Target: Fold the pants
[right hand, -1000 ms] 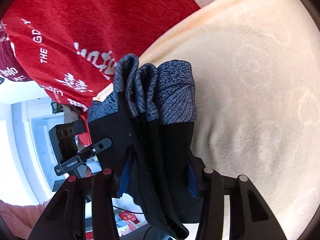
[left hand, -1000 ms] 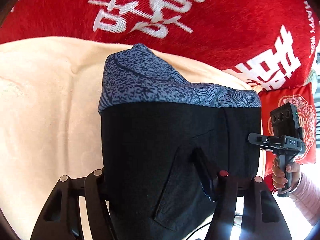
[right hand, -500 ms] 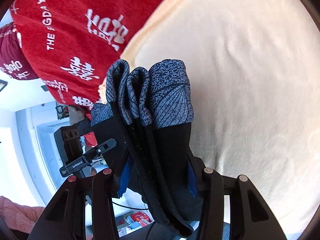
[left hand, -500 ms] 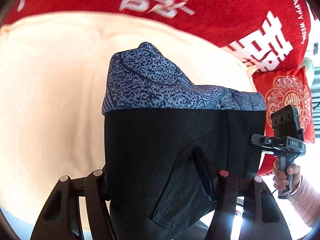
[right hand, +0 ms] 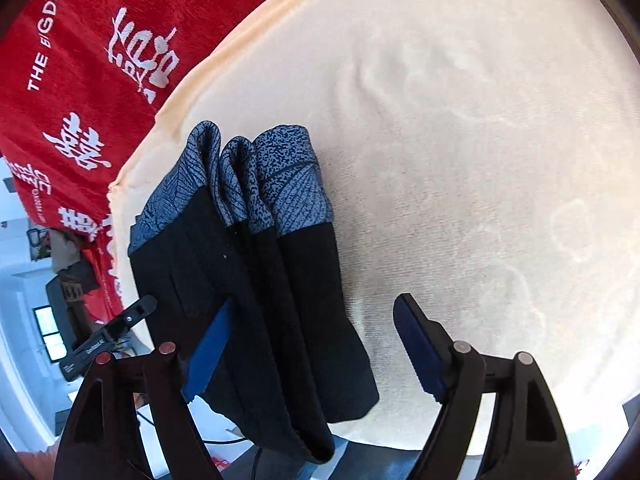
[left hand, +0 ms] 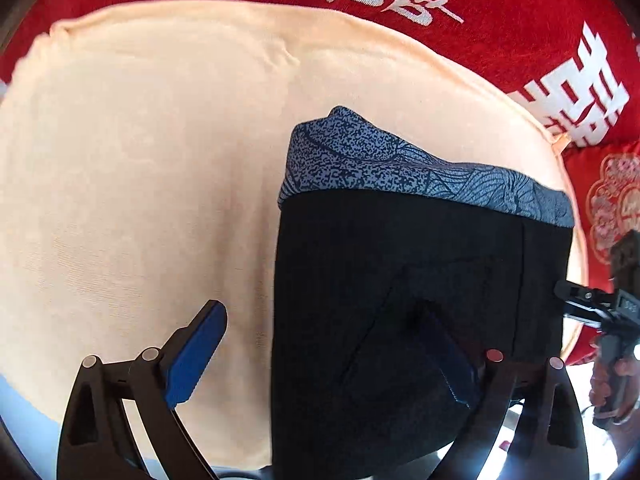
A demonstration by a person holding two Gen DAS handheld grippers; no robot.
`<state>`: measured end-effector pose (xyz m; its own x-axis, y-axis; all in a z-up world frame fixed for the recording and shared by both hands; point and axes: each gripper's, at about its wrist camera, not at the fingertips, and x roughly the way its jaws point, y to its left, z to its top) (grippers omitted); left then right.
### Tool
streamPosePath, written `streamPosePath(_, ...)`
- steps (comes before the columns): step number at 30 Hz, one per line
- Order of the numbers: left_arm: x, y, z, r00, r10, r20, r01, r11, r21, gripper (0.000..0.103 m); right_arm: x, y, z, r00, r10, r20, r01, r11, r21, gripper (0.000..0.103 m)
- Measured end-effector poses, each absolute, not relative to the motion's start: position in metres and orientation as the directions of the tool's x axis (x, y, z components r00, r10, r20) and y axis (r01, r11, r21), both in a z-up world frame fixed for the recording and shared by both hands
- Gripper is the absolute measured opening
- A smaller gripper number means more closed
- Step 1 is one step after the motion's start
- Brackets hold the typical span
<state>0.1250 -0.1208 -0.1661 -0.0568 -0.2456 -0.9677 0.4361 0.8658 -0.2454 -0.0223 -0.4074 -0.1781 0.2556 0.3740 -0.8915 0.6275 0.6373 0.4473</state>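
The folded pants [left hand: 400,280], black with a blue-grey patterned band at the far end, lie on a peach cloth [left hand: 140,160]. My left gripper [left hand: 320,320] has its jaws opening. Its left pad [left hand: 196,352] stands clear over the cloth, and its right pad [left hand: 452,360] rests against the black fabric. In the right wrist view the pants [right hand: 256,280] show as several stacked layers. My right gripper [right hand: 316,320] is opening too: the left pad [right hand: 208,348] touches the stack and the right pad [right hand: 420,348] is off it. Neither pair of pads presses on the pants.
A red blanket with white characters [left hand: 400,8] borders the peach cloth at the back, and a red patterned cushion [left hand: 608,200] sits at the right. A hand [left hand: 616,376] holds the right gripper [left hand: 600,308]. The left gripper [right hand: 108,332] shows beside a bright room.
Both grippers went from shut on the pants to wide apart, letting the fold go. The pants now rest on the peach cloth, and both views have shifted across it.
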Motion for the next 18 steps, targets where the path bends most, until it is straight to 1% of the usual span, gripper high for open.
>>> streamPosePath(1, 0.121, -0.123, -0.159, -0.03, -0.21, -0.977, 0.464, 0.863, -0.2, 0.097, -0.026, -0.406, -0.175, 0.246, 0.356, -0.901, 0.631, 0.647, 0.428, 0.086)
streamPosePath(4, 0.107, -0.127, -0.137, 0.043, -0.176, -0.983, 0.519, 0.845, -0.128, 0.098, -0.035, -0.394, -0.161, 0.212, 0.284, -0.935, 0.632, 0.69, 0.353, 0.09)
streamPosePath(5, 0.103, -0.129, -0.131, 0.056, -0.173, -0.983, 0.531, 0.839, -0.118, 0.098, -0.04, -0.389, -0.156, 0.199, 0.264, -0.944, 0.63, 0.703, 0.329, 0.092)
streamPosePath(6, 0.098, -0.131, -0.124, 0.066, -0.175, -0.982, 0.542, 0.833, -0.112, 0.098, -0.043, -0.385, -0.152, 0.194, 0.252, -0.948, 0.631, 0.708, 0.317, 0.097)
streamPosePath(7, 0.093, -0.132, -0.119, 0.071, -0.177, -0.982, 0.547, 0.83, -0.11, 0.1, -0.046, -0.38, -0.148, 0.196, 0.243, -0.95, 0.632, 0.709, 0.312, 0.102)
streamPosePath(8, 0.087, -0.133, -0.114, 0.07, -0.176, -0.982, 0.551, 0.827, -0.109, 0.102, -0.052, -0.374, -0.143, 0.2, 0.237, -0.951, 0.636, 0.707, 0.31, 0.103)
streamPosePath(12, 0.067, -0.133, -0.106, 0.038, -0.166, -0.985, 0.566, 0.817, -0.115, 0.102, -0.068, -0.355, -0.126, 0.197, 0.201, -0.96, 0.646, 0.709, 0.281, 0.103)
streamPosePath(15, 0.051, -0.132, -0.098, 0.03, -0.159, -0.987, 0.577, 0.809, -0.113, 0.102, -0.074, -0.338, -0.109, 0.185, 0.132, -0.974, 0.639, 0.737, 0.221, 0.103)
streamPosePath(16, 0.045, -0.13, -0.092, 0.037, -0.156, -0.987, 0.584, 0.805, -0.106, 0.102, -0.075, -0.332, -0.104, 0.175, 0.109, -0.979, 0.631, 0.751, 0.196, 0.103)
streamPosePath(18, 0.035, -0.127, -0.079, 0.063, -0.152, -0.986, 0.598, 0.797, -0.084, 0.102, -0.075, -0.317, -0.094, 0.11, 0.021, -0.994, 0.594, 0.8, 0.083, 0.103)
